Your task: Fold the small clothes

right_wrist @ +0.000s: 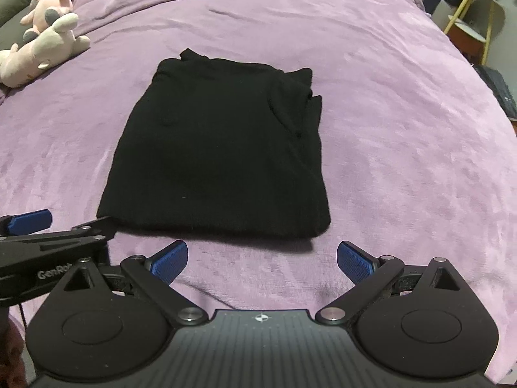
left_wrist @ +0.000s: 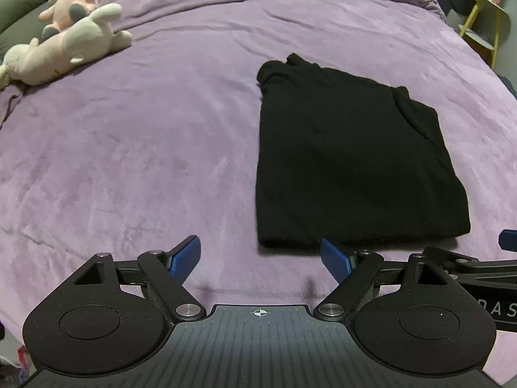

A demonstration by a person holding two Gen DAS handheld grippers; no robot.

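Observation:
A black garment (left_wrist: 352,161) lies folded into a rough rectangle on the purple bedspread (left_wrist: 145,148); it also shows in the right wrist view (right_wrist: 219,155). My left gripper (left_wrist: 260,258) is open and empty, just short of the garment's near left corner. My right gripper (right_wrist: 261,257) is open and empty, just short of the garment's near edge. The left gripper's blue fingers (right_wrist: 30,221) show at the left edge of the right wrist view, beside the garment's near left corner.
Pink and white plush toys (left_wrist: 68,42) lie at the far left of the bed, also in the right wrist view (right_wrist: 42,42). A yellow-legged side table (right_wrist: 475,16) stands beyond the bed's far right. The bedspread (right_wrist: 404,129) stretches around the garment.

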